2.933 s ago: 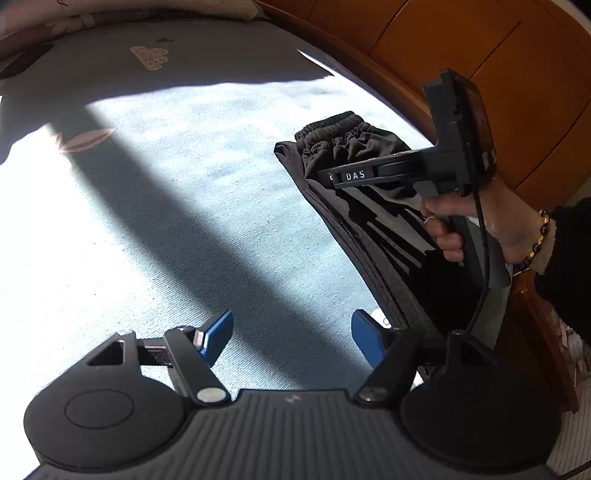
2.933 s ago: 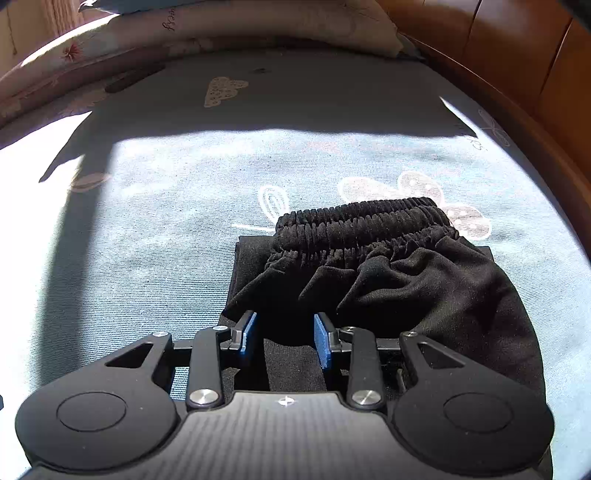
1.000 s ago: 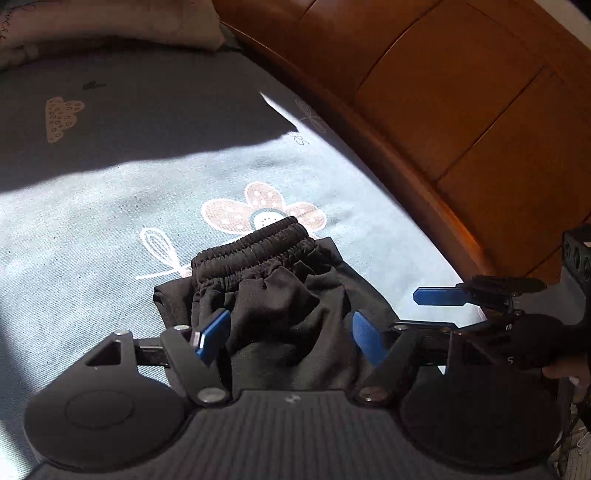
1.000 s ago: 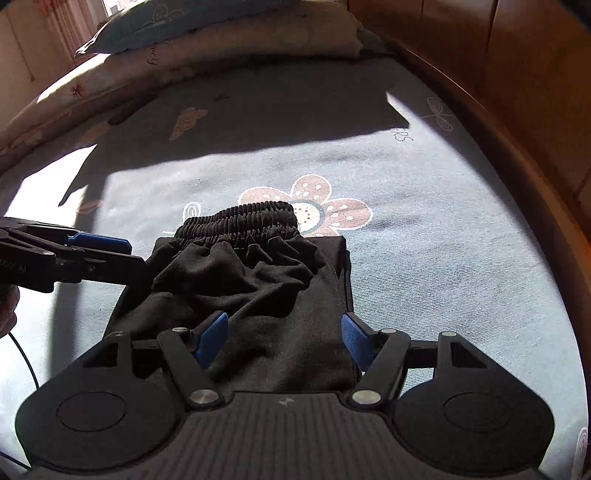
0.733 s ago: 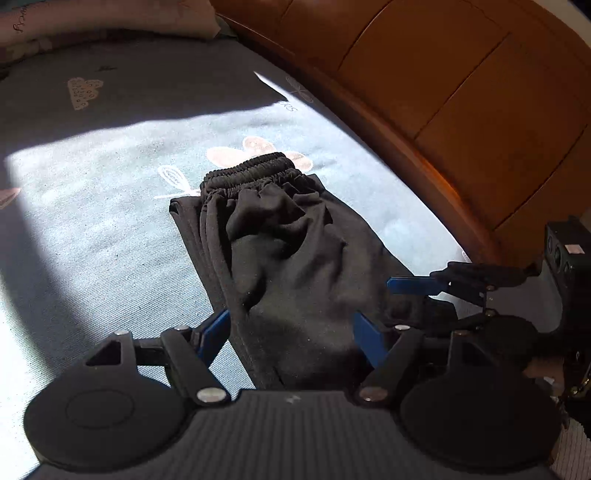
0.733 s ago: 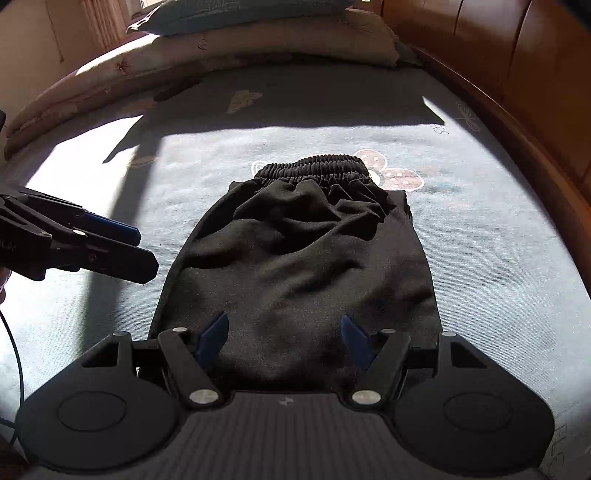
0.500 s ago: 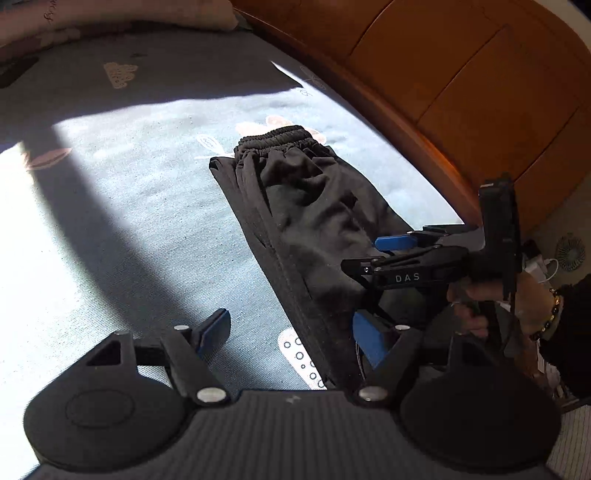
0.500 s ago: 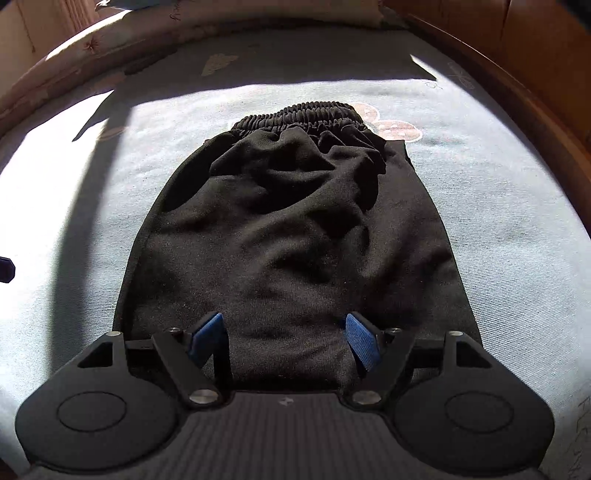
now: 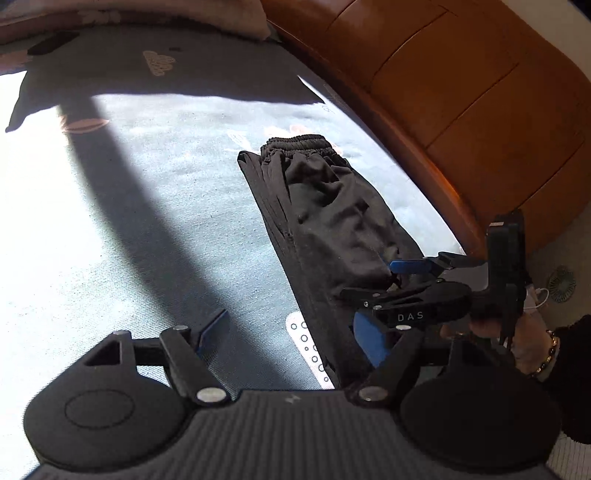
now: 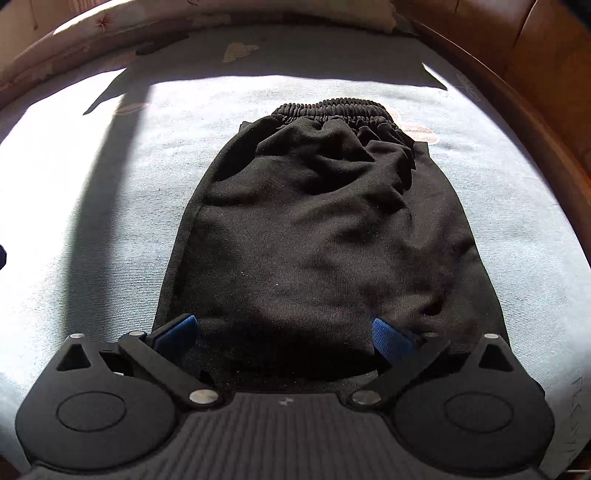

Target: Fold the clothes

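Note:
A black pair of trousers (image 9: 332,221) (image 10: 314,240) lies folded lengthwise on the bed, with its elastic waistband (image 10: 332,109) at the far end. My right gripper (image 10: 284,336) hovers over the garment's near end. Its jaws are opening wide, the cloth lies between them, and the pads do not press on it. In the left wrist view the right gripper (image 9: 369,278) comes in from the right, held by a hand (image 9: 528,332). My left gripper (image 9: 290,332) is open over the sheet by the garment's left edge and holds nothing.
The pale blue printed bedsheet (image 9: 147,184) is crossed by a dark band of shadow. A curved wooden bed frame (image 9: 443,110) runs along the right side. Pillows (image 10: 221,14) lie at the far end. A cable and a small round object (image 9: 561,284) are on the floor at right.
Both grippers have drawn back from the waistband to the garment's near end. The left one has shifted left off the cloth. The right jaws have spread wider.

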Available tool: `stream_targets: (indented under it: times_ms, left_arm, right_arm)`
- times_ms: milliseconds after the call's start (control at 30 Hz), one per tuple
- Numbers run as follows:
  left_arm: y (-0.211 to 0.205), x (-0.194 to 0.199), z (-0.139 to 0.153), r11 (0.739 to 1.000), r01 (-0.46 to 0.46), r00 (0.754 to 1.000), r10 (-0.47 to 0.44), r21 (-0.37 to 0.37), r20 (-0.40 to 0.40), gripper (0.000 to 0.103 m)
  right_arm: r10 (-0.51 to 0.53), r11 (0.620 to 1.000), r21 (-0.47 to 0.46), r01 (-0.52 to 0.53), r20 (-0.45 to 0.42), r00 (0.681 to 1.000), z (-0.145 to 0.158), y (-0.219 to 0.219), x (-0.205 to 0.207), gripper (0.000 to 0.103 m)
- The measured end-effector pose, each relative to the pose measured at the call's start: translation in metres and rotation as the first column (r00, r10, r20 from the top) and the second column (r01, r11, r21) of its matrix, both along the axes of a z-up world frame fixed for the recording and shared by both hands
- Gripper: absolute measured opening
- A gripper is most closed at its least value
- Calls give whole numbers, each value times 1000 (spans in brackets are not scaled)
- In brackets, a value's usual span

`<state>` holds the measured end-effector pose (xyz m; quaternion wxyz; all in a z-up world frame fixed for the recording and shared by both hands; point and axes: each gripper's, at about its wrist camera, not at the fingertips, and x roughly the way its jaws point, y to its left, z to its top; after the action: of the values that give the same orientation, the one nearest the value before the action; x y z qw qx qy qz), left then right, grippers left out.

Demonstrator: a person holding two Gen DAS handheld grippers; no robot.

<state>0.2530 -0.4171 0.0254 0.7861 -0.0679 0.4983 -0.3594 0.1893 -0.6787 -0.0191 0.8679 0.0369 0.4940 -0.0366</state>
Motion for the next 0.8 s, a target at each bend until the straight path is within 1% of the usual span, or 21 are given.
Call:
stream_targets:
  times_ms: [100,200,300,367,400,533,633,667,700,800]
  left_arm:
    - [-24,7,2,998,25,1000,-26,-51,-16,74]
    - [-66,18,3,990,96,995,-95,-105,15,74]
    - [-110,28,-12,979,156,988,-153,-133,33,74]
    - [-135,32,-29,978,175,985,-173,-113,29,74]
    - [-143,34,-38,980,177,984,-176,-92,28,74]
    - [-155,44,-73,987,158,987,-157,28,-30,74]
    - [-154,46,-69,982,185,982,-183,46,-41,74]
    - [-156,47,-63,980,190,981,-187,62,-51,73]
    - [-160,47,-55,979,195,980,-192,63,-55,73]
    - [-176,46,-36,973,231,972,-231,-1,-48,73]
  right_arm:
    - [-40,999,-1,40,-1,999,12,-7,-36,103]
    - [-100,995,4,101,-17,995,17,-17,-71,103]
    - [-162,986,33,162,-15,987,18,-26,-98,103]
    - [-196,980,33,197,-9,980,15,-33,-106,103]
    - [-212,977,38,212,-3,977,14,-36,-109,103]
    - [-272,961,62,270,26,962,9,-53,-119,103]
    - [-307,950,76,303,46,951,10,-67,-126,103]
    - [-314,947,82,310,53,948,11,-71,-128,103]
    - [-320,946,88,313,66,945,11,-76,-129,103]
    - [-325,943,97,317,78,943,8,-84,-126,103]
